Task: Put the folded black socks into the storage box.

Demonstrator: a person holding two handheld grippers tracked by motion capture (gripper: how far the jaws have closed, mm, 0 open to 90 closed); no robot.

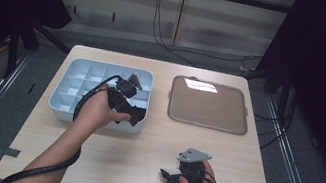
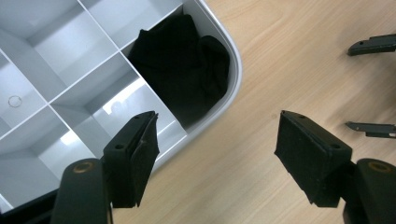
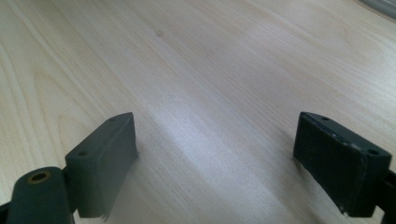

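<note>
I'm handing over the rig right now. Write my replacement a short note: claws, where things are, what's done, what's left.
Left claw: open, empty, over the near right corner of the pale grey plastic divided tray.
Right claw: open, empty, low over the light wooden table at its near right.
Black folded cloth: lies in the tray's corner compartment, free of both claws.
Brown flat lid with a grey rim: lies on the table right of the tray.
Done: cloth appears stowed.
Left: probably fit the lid onto the tray; it is untouched.
</note>
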